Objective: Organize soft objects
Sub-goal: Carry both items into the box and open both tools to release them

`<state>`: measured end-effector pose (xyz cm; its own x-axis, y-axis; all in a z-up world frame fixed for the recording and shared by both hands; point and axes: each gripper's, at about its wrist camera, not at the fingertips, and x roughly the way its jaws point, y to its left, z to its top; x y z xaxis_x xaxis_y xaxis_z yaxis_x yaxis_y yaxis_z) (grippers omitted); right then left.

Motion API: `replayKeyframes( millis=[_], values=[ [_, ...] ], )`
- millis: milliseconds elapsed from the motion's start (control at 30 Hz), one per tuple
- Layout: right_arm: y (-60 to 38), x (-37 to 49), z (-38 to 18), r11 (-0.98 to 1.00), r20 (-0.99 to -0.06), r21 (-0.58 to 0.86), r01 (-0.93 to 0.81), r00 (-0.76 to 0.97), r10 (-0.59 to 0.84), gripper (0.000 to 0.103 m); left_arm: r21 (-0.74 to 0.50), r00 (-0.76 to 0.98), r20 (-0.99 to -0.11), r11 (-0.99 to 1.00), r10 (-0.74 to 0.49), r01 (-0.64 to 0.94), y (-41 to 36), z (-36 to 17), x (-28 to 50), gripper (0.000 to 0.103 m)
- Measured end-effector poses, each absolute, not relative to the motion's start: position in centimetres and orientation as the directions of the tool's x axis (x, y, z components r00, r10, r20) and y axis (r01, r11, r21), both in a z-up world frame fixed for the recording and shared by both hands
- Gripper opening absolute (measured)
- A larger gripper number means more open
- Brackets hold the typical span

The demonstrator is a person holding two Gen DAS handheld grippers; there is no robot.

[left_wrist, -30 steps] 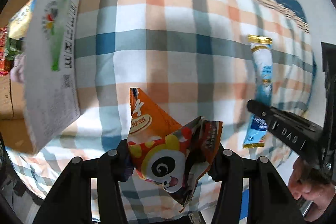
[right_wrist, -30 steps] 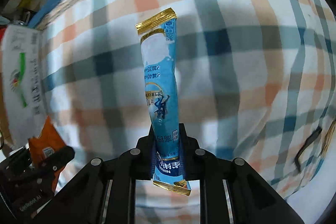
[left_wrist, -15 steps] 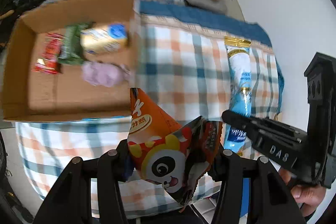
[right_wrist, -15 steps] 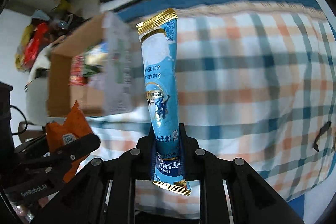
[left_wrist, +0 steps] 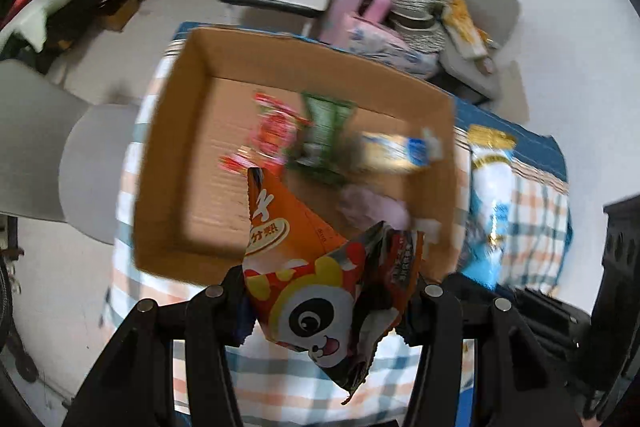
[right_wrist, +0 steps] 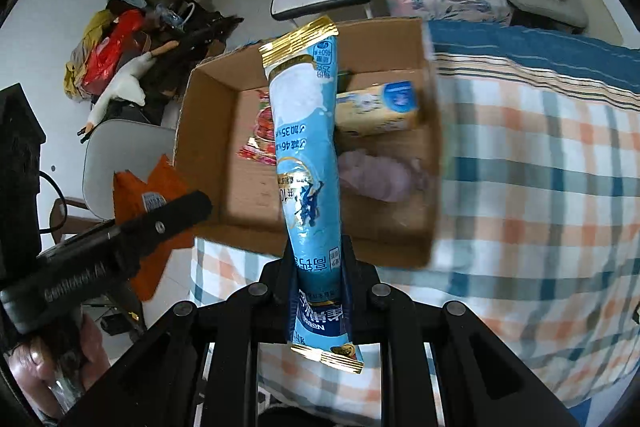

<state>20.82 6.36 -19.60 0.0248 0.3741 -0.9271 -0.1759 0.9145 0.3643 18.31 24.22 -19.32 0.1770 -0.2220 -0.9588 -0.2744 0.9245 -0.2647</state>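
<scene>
The left gripper sits at the bottom middle of the left wrist view, and its two black fingers squeeze a crinkly orange snack bag with a panda face. The bag sticks up toward the middle of the frame, in front of an open brown cardboard box. Inside the box lie a red wrapper, a green packet, a yellow and blue packet and a soft pale purple thing, all a bit blurry.

The right gripper sits at the bottom middle of the right wrist view. Its fingers pinch the low end of a long light blue tube packet with gold ends. The packet stands up tall in the middle of the frame, in front of the same box.

The box rests on a checked cloth of orange, blue and white, which fills the right side of that view.
</scene>
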Motion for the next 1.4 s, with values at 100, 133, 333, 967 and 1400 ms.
replayKeyframes(
  millis=[100,133,333,967,1400],
  values=[
    [8.8,21.7,-21.2,0.922,-0.933,0.353,-0.16,0.008,0.359,0.019,-0.24,0.151,-0.968,0.922,-0.202,-0.302,26.4,-21.0,19.6,0.05],
    [9.5,22.1,-21.9,0.925,-0.936,0.347,-0.155,0.005,0.352,0.019,-0.229,0.139,-0.971,0.922,-0.194,-0.311,27.1,-21.8,20.2,0.05],
    [11.8,24.1,-25.8,0.945,-0.951,0.31,-0.105,-0.022,0.309,0.019,-0.151,0.064,-0.988,0.937,-0.138,-0.315,28.9,-25.8,22.9,0.05],
    [13.0,26.5,-33.3,0.972,-0.97,0.225,-0.06,-0.104,0.218,0.022,-0.051,-0.122,-0.989,0.966,-0.085,-0.255,28.7,-32.9,23.7,0.052],
    [12.5,25.1,-30.3,0.969,-0.974,0.226,-0.099,-0.02,0.225,0.097,-0.106,-0.024,-0.993,0.954,-0.117,-0.282,28.4,-29.3,21.1,0.087]
  ],
)
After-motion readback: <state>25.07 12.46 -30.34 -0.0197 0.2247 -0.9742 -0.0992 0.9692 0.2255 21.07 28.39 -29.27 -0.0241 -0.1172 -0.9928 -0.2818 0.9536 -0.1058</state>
